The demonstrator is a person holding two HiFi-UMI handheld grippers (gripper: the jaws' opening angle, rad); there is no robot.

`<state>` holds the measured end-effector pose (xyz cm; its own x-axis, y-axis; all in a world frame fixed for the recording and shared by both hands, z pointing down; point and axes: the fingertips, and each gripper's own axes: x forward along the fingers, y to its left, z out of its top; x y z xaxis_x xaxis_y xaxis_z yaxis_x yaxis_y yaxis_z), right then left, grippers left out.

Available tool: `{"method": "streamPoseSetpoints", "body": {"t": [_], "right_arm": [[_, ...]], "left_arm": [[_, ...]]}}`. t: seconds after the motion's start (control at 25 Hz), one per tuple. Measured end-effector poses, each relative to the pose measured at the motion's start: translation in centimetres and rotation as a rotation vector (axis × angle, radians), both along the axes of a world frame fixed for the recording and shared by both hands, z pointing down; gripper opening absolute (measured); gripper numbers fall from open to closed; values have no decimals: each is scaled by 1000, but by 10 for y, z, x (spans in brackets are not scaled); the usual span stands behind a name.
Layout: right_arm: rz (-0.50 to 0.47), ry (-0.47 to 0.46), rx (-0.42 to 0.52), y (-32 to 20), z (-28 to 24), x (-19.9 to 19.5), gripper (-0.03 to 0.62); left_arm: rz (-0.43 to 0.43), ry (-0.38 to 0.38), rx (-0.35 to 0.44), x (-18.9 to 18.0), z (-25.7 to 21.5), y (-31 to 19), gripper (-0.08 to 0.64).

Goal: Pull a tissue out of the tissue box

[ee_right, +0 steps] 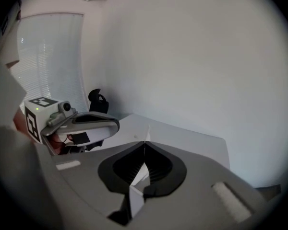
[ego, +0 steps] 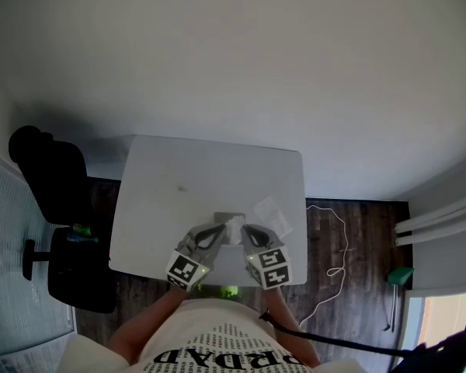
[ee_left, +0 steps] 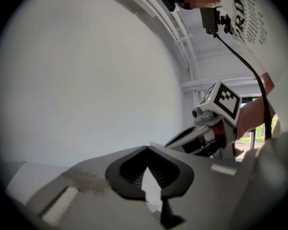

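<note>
In the head view a white tissue (ego: pixel 234 228) stands between my two grippers near the front edge of the white table (ego: pixel 210 173). A bit of the greyish tissue box (ego: pixel 227 217) shows just behind it. My left gripper (ego: pixel 220 231) comes in from the left and my right gripper (ego: pixel 246 230) from the right, their tips close together. In the left gripper view the left gripper (ee_left: pixel 147 150) is shut with a strip of tissue (ee_left: pixel 152 188) between its pads. In the right gripper view the right gripper (ee_right: pixel 145 145) is likewise shut on the tissue (ee_right: pixel 140 175).
A crumpled clear plastic packet (ego: pixel 270 210) lies on the table to the right of the grippers. A black office chair (ego: pixel 58 189) stands left of the table. On the wooden floor to the right lie a white cable (ego: pixel 332 235) and a green object (ego: pixel 400 275).
</note>
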<state>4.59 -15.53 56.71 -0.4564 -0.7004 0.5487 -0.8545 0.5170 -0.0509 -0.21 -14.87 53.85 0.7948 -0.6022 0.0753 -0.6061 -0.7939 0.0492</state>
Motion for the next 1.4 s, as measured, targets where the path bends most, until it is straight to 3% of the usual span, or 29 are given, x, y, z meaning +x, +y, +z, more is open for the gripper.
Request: {"method": "streamPoseSetpoints", "body": {"t": [0.44,0.88,1.4], "right_arm": [[-10,-39,70,-2,-49,-4,9],[-35,-79,184,0,-112,-6,9],[-58,-89,247,1,-129,-10,9]], "left_arm": [[0,40,47,3,-36,1,-11],[-6,15,66,1,-68,2,-11],[-27,5,60,-3,-99,-1,-11]]}}
